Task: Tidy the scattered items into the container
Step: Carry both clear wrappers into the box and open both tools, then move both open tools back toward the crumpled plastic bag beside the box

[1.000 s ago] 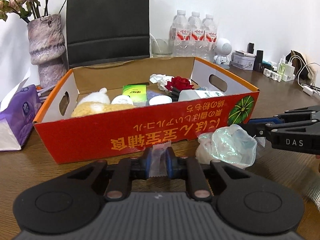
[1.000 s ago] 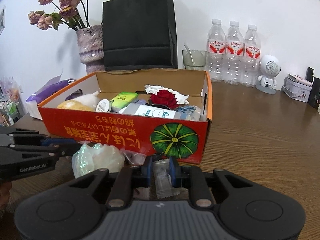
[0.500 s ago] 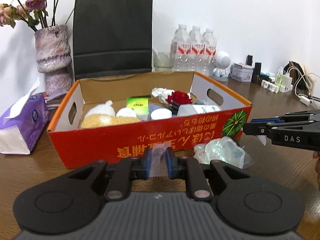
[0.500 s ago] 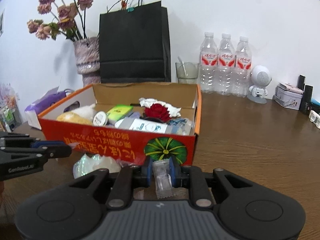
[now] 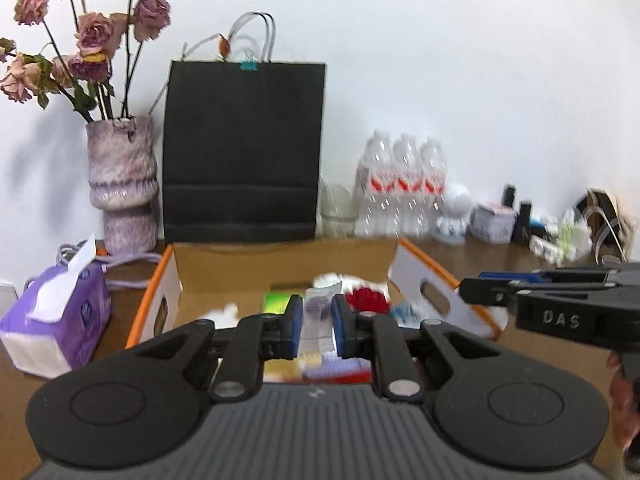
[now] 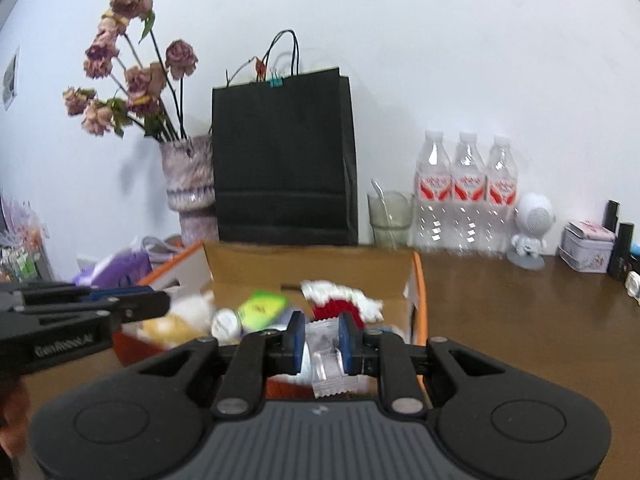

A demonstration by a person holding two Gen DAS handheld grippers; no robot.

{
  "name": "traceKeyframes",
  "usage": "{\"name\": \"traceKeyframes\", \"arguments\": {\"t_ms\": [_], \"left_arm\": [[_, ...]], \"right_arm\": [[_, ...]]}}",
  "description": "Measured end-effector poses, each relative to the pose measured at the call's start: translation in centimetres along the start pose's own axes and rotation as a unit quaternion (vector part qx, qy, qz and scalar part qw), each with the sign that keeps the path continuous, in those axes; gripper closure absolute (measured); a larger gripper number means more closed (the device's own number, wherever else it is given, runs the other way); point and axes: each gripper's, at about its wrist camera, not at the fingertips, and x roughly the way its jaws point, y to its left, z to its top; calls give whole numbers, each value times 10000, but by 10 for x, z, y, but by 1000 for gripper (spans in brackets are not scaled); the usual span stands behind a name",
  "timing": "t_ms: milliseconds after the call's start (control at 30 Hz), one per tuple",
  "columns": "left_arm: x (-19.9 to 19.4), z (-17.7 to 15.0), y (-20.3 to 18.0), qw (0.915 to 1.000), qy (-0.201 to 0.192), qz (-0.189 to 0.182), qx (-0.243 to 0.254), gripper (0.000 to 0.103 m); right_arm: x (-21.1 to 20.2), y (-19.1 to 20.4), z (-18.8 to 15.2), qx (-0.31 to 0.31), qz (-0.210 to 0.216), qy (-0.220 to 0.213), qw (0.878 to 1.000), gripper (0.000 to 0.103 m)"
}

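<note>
The orange cardboard box point(image 5: 406, 276) point(image 6: 418, 276) stands open on the wooden table and holds several small items, among them a red flower point(image 5: 366, 300) point(image 6: 332, 308) and a green packet point(image 6: 262, 308). My left gripper point(image 5: 316, 318) is shut on a small clear sachet point(image 5: 318, 324) and holds it above the box. My right gripper point(image 6: 322, 340) is shut on a clear plastic packet point(image 6: 330, 354), also above the box. Each gripper shows from the side in the other's view: the right point(image 5: 520, 292), the left point(image 6: 100, 308).
A black paper bag point(image 5: 244, 152) point(image 6: 284, 160) and a vase of dried roses point(image 5: 120, 184) point(image 6: 188, 184) stand behind the box. A purple tissue pack point(image 5: 56, 320) lies left. Water bottles point(image 6: 466, 196), a glass point(image 6: 390, 216) and small gadgets line the back right.
Both grippers have risen from table level in front of the box to above its open top, each still holding its packet. The crumpled plastic bag by the box front is out of view.
</note>
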Motion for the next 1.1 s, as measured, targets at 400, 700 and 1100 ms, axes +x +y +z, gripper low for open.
{"name": "traceKeyframes", "arguments": {"t_ms": [400,700,1100], "left_arm": [[62,13,32,9966,227,535,-582,87],[78,-1,38,9937,533,817,-546,65],[66,1,42,9887,445,1342,-502,0]], "right_arm": [[61,9,36,519,90,-120,9985,86],[93,1,16,439,-206,481,9977,84],[96,4,15,326,-265,837,9956,0]]}}
